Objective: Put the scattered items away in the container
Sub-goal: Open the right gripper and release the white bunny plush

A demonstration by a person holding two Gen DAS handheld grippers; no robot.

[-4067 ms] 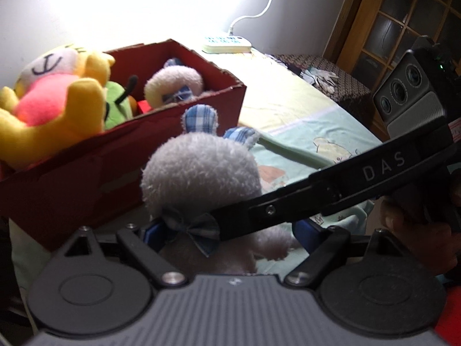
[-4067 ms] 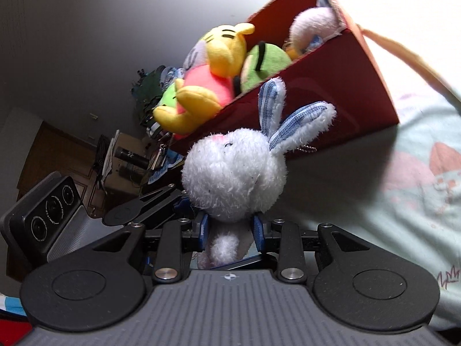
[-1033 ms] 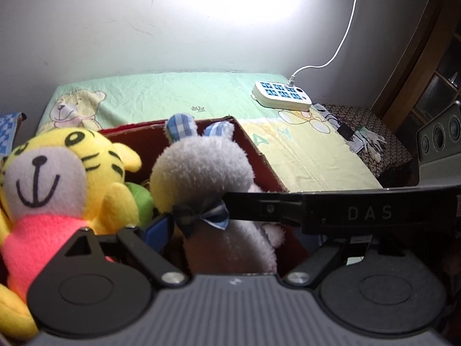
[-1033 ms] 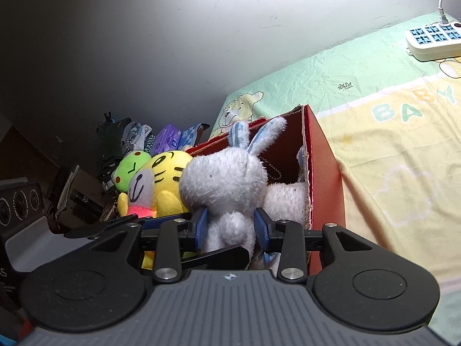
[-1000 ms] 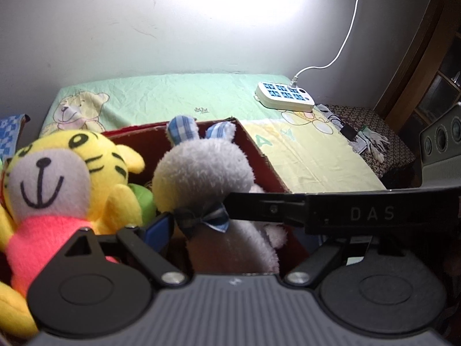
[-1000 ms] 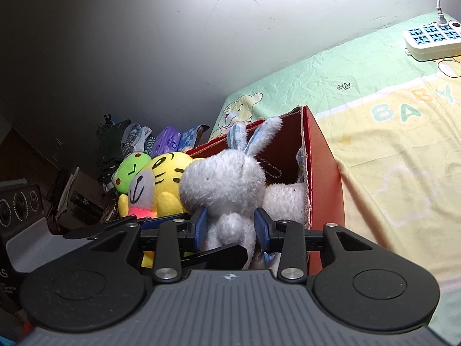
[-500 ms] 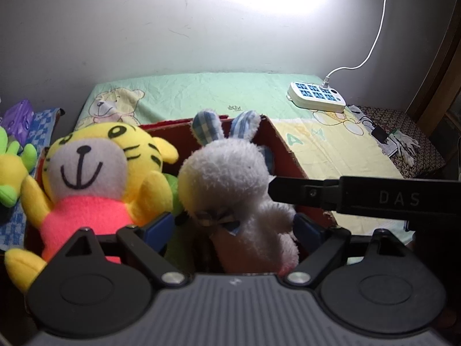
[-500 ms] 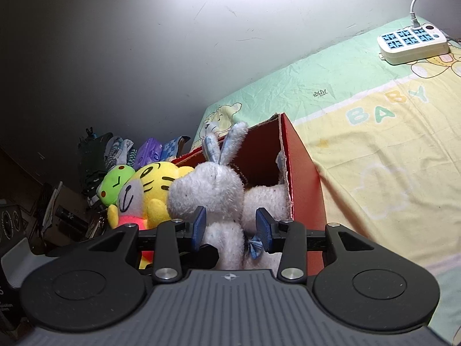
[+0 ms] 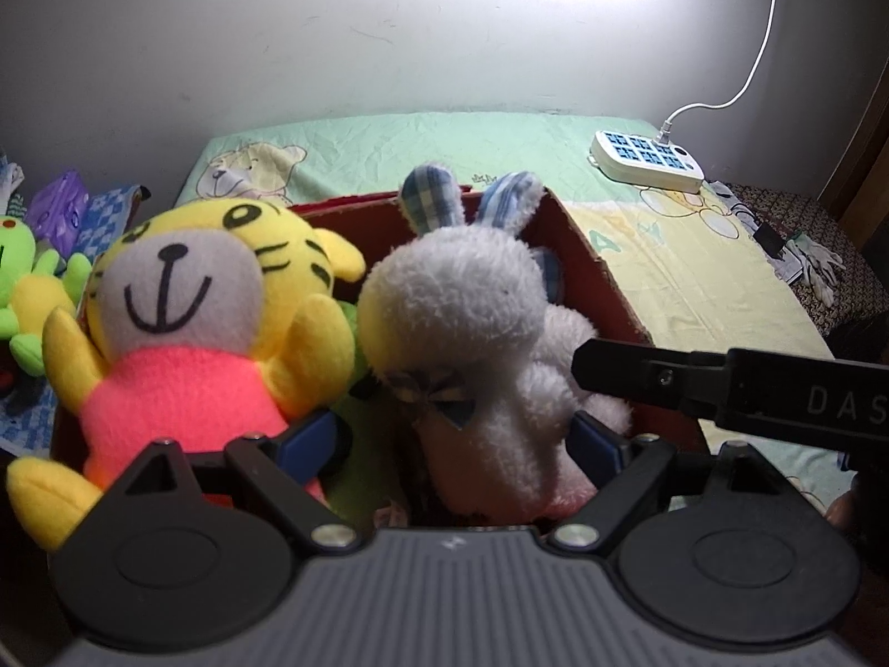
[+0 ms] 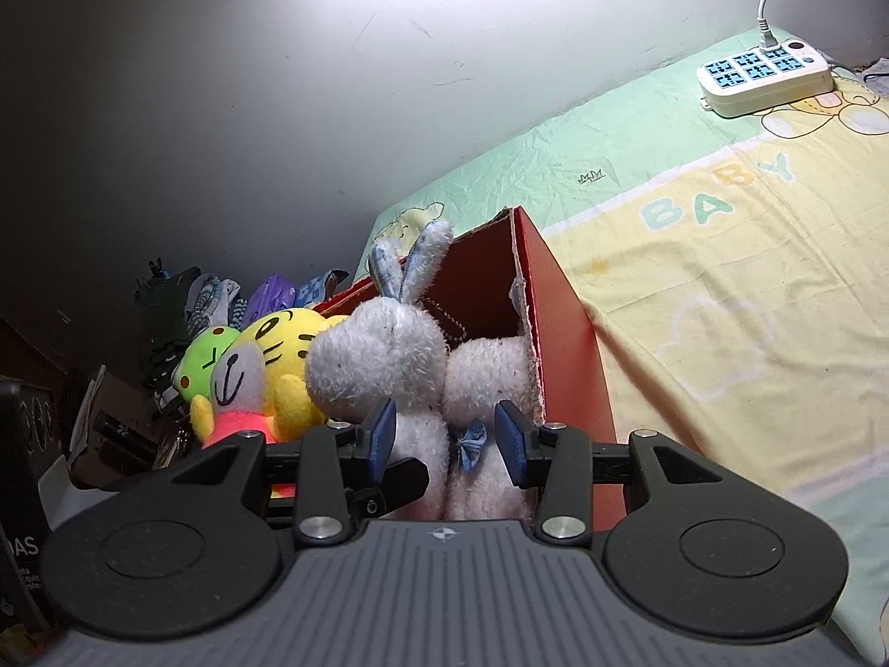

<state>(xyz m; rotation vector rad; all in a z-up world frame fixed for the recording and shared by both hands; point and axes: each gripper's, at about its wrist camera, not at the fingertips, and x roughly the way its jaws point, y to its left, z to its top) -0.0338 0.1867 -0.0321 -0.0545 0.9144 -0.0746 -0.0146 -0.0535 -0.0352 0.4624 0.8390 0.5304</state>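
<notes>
The white rabbit with blue checked ears sits inside the red cardboard box, beside a yellow tiger in a pink shirt. My left gripper is open, its blue pads standing apart on either side of the rabbit's body. In the right wrist view my right gripper has its pads against the rabbit low on its body, with a second white plush pressed in beside it at the box wall. One of the right gripper's fingers reaches in from the right.
The box stands on a bed sheet printed with bears and "BABY". A white power strip with its cord lies at the far right by the wall. A green plush and cloth items lie left of the box. A person's hand shows at the right edge.
The rabbit, held in front of the box four seconds ago, now sits down inside it. Over the last second both cameras tipped down, and the right gripper's finger drew back toward the right.
</notes>
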